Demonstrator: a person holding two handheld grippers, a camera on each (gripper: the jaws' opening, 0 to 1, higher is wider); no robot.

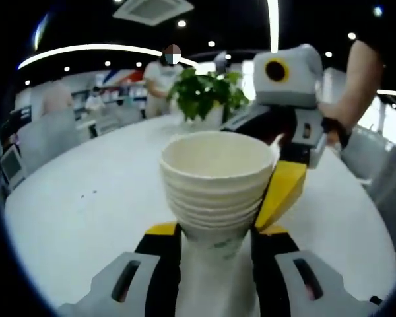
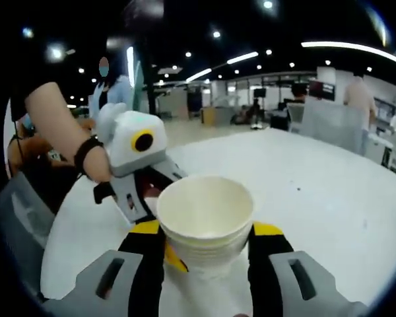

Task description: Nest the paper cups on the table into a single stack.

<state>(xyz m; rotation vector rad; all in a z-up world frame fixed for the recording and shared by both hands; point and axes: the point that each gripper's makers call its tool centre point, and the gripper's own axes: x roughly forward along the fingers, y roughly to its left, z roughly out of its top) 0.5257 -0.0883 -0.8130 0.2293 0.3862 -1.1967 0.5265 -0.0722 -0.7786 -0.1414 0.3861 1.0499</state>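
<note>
Cups: nested paper cup stack point(image 1: 214, 188), rims layered, upright, held above the white worktop point(image 1: 86, 205); also at centre in the right gripper view point(image 2: 204, 221).
Left tongs point(image 1: 214, 244): yellow-tipped jaws clamp the stack's lower part from both sides.
Right tongs point(image 2: 208, 247): jaws hug the same stack, gripping it.
Other tongs: right one enters at 2 o'clock in the left gripper view.
Background: potted plant point(image 1: 204, 92) at 12 o'clock on the worktop.
</note>
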